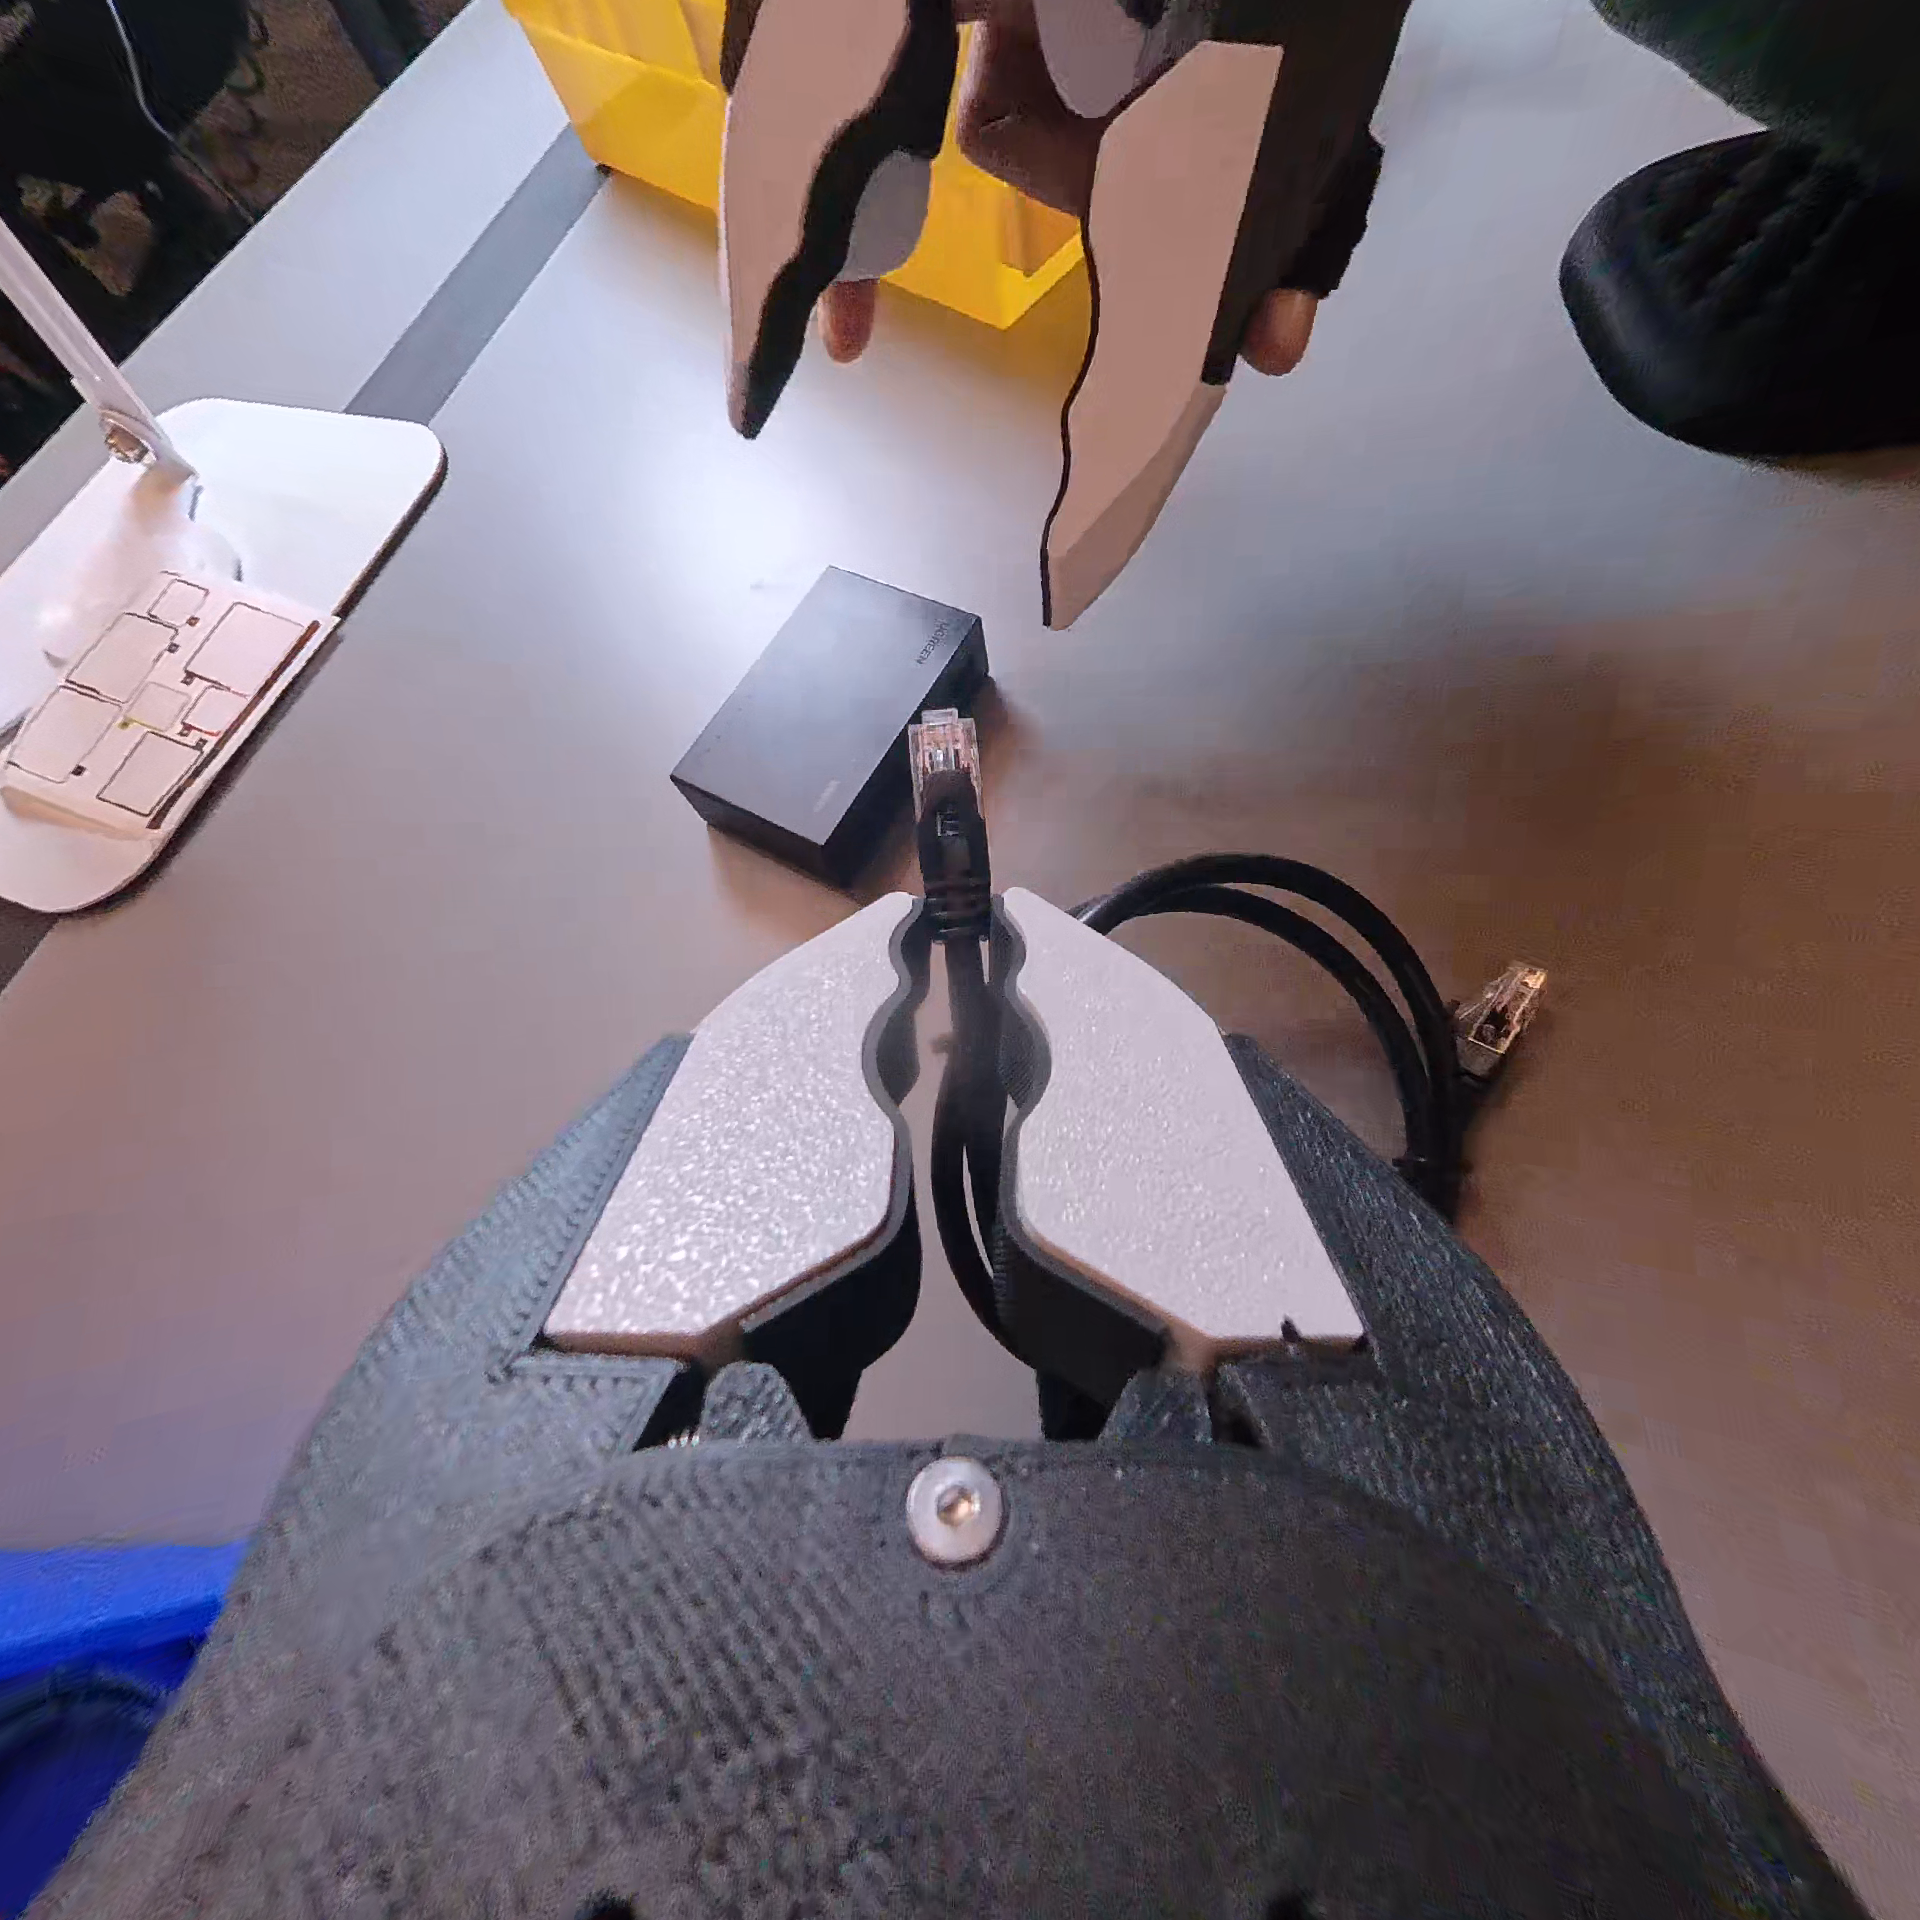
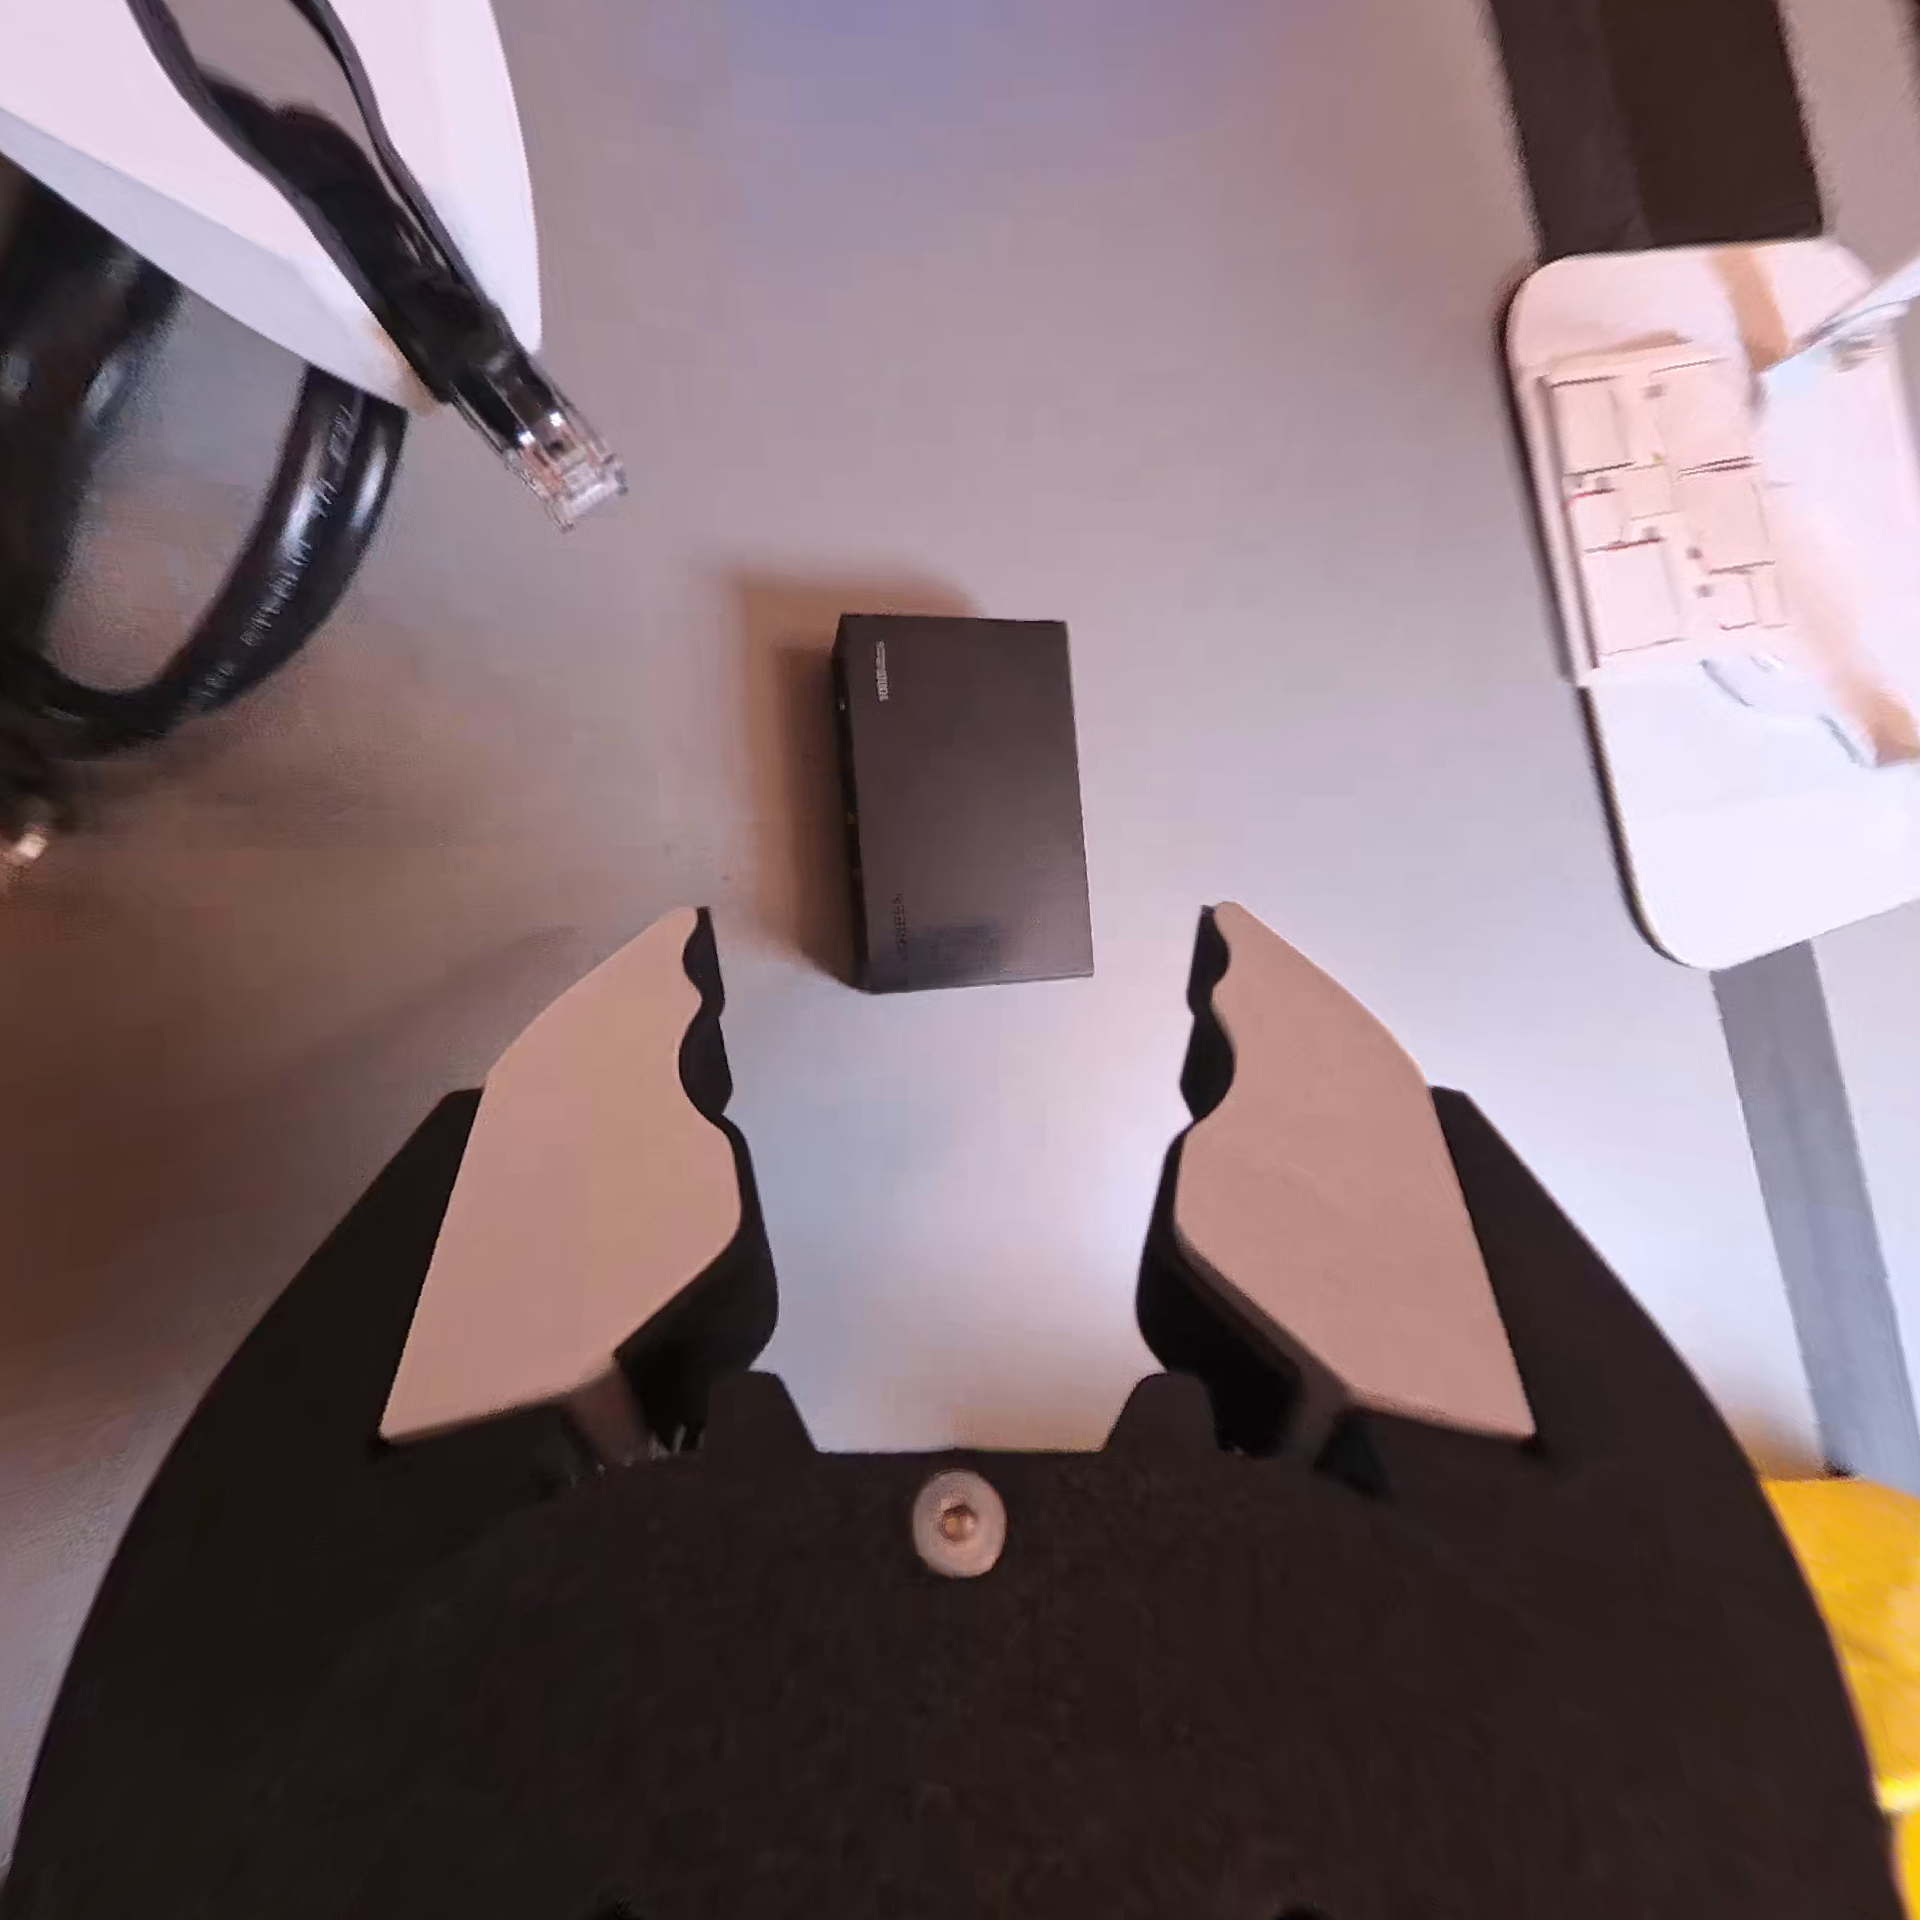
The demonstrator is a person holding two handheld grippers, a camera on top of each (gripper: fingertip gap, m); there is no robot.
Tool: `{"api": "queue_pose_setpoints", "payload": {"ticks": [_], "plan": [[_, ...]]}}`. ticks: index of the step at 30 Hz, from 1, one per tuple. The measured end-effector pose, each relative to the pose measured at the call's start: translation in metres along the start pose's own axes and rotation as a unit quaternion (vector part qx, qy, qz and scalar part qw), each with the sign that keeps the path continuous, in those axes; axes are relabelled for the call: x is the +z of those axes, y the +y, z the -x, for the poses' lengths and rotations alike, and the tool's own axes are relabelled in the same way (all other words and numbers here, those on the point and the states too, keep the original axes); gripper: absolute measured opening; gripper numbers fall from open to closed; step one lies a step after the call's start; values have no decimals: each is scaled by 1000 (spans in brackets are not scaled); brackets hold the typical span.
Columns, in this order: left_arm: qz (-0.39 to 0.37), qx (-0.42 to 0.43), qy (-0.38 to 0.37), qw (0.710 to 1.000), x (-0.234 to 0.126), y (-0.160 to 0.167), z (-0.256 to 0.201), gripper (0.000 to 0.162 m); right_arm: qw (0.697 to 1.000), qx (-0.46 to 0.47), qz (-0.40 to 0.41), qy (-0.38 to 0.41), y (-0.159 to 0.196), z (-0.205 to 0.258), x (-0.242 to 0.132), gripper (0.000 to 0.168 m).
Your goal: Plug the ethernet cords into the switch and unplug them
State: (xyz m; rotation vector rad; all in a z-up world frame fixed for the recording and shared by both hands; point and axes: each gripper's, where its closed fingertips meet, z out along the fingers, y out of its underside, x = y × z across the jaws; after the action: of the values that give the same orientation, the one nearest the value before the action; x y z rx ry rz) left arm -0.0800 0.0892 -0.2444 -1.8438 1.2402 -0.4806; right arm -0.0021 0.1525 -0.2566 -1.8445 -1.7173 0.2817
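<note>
A small black switch [image 1: 831, 717] lies flat on the grey table; it also shows in the right wrist view [image 2: 966, 800]. My left gripper [image 1: 956, 904] is shut on a black ethernet cord [image 1: 951, 831] just behind its clear plug [image 1: 943, 743], which points at the switch from a short way off and above the table. The held plug also shows in the right wrist view [image 2: 566, 468]. The cord's other clear plug [image 1: 1501, 1003] lies on the table to the right. My right gripper [image 2: 956, 914] is open and empty, hovering above the switch; it also shows in the left wrist view [image 1: 904, 520].
A white lamp base [image 1: 208, 623] carrying a paper sheet stands left of the switch; it also shows in the right wrist view [image 2: 1714, 623]. A yellow bin [image 1: 644, 94] stands at the far side. A black chair [image 1: 1745, 291] is at the right. Cord loops [image 1: 1351, 956] lie near the switch.
</note>
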Motion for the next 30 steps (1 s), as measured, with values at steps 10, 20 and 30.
{"api": "queue_pose_setpoints", "payload": {"ticks": [10, 20, 30], "plan": [[-3, -2, 0, 1000, 6, 7, 2, 11, 976, -49, 157, -146, 25, 15, 56, 105], [7, -14, -40, 999, 12, 12, 11, 11, 991, 70, 77, -87, 22, 16, 50, 62], [36, -3, -135, 990, 16, 11, 24, 11, 968, 232, -95, -9, 3, -5, 3, 62]]}}
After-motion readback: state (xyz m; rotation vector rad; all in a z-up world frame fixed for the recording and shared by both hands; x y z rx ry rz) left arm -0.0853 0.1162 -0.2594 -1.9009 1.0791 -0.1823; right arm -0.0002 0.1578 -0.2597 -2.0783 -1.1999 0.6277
